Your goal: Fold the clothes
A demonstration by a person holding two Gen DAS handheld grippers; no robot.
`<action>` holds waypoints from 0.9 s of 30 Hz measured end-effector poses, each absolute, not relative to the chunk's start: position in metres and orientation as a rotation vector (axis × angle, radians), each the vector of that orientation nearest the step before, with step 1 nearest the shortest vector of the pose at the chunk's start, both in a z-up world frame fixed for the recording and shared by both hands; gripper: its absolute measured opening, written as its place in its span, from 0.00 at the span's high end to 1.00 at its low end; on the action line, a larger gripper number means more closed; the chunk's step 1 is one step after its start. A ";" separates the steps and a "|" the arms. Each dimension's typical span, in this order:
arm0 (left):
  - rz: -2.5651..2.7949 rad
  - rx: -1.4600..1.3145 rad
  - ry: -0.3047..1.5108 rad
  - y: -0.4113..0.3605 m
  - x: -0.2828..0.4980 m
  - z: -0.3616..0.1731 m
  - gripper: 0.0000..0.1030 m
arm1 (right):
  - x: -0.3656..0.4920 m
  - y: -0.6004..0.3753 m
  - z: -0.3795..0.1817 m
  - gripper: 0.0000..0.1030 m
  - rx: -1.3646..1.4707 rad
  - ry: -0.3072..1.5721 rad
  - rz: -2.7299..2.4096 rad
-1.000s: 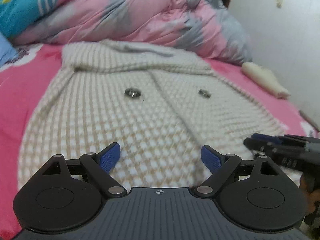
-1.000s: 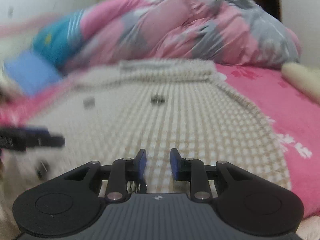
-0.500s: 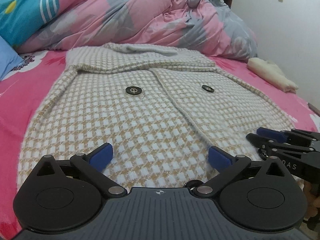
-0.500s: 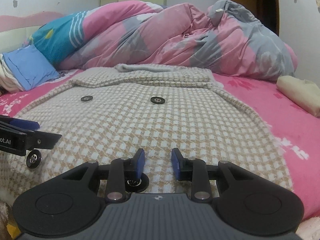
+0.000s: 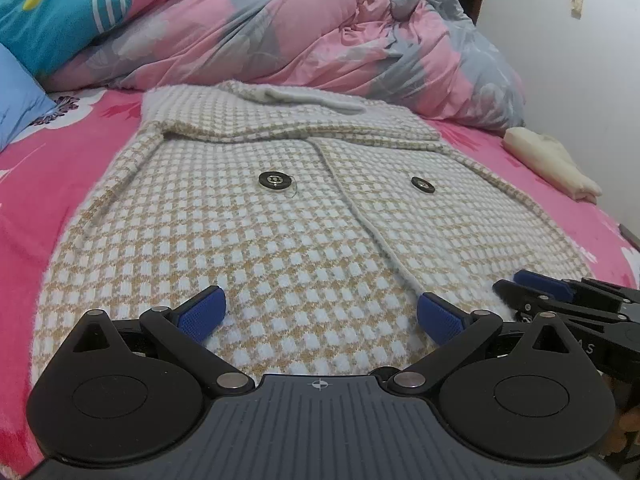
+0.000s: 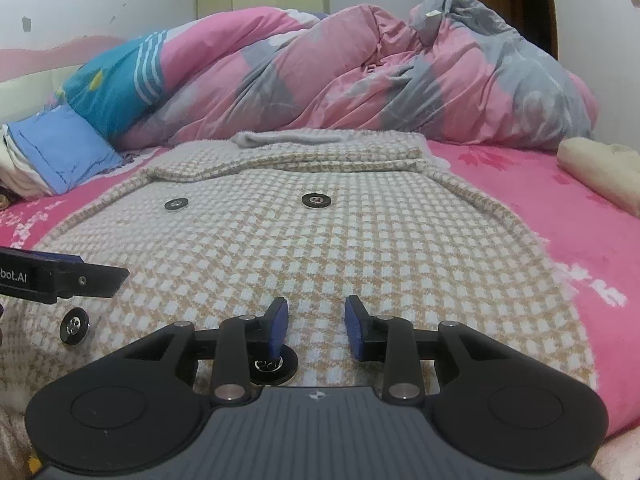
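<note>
A beige-and-white checked knit coat point(image 5: 280, 240) lies flat on the pink bed sheet point(image 5: 36, 184), front up, with black buttons point(image 5: 274, 180) showing. My left gripper point(image 5: 320, 314) hovers over the coat's near hem, open wide, with nothing between its blue pads point(image 5: 202, 314). My right gripper point(image 6: 316, 320) is low over the hem further right, its pads a narrow gap apart and not pressing on the cloth. A button point(image 6: 272, 364) sits just under its left finger. The right gripper point(image 5: 532, 290) also shows at the coat's right corner in the left wrist view.
A bunched pink-and-grey quilt point(image 5: 320, 40) lies beyond the coat's collar. A blue pillow point(image 6: 60, 152) is at the left, a folded cream cloth point(image 5: 552, 164) at the right by the white wall point(image 5: 580, 60). Bare pink sheet flanks the coat.
My left gripper's jaws have spread wider. My right gripper has sunk a little toward the hem and settled, and its view has gone from blurred to sharp.
</note>
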State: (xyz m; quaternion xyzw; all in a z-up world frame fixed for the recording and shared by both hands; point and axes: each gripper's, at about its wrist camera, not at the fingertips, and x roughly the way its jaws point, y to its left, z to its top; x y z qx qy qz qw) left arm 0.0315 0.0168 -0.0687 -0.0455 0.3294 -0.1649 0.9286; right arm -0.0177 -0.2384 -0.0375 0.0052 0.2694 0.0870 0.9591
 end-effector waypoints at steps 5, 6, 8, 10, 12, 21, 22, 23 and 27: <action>-0.325 -0.096 0.679 0.015 0.033 -0.068 0.00 | -0.018 -0.239 -0.038 0.66 0.007 0.543 0.181; -0.323 -0.095 0.680 0.015 0.033 -0.068 0.00 | -0.018 -0.239 -0.038 0.66 0.007 0.542 0.183; -0.319 -0.094 0.681 0.014 0.033 -0.068 0.00 | -0.018 -0.239 -0.038 0.66 0.008 0.541 0.186; -0.316 -0.092 0.682 0.014 0.033 -0.068 0.00 | -0.019 -0.240 -0.039 0.66 0.009 0.539 0.189; -0.314 -0.092 0.683 0.014 0.033 -0.068 0.00 | -0.019 -0.240 -0.039 0.65 0.008 0.538 0.191; -0.308 -0.093 0.686 0.013 0.034 -0.068 0.00 | -0.021 -0.239 -0.039 0.63 0.006 0.531 0.199; -0.308 -0.093 0.687 0.013 0.034 -0.067 0.00 | -0.021 -0.239 -0.040 0.61 0.006 0.531 0.199; -0.308 -0.093 0.688 0.014 0.034 -0.067 0.00 | -0.021 -0.238 -0.040 0.61 0.004 0.529 0.199; -0.308 -0.094 0.689 0.014 0.034 -0.067 0.00 | -0.021 -0.237 -0.040 0.61 0.002 0.526 0.198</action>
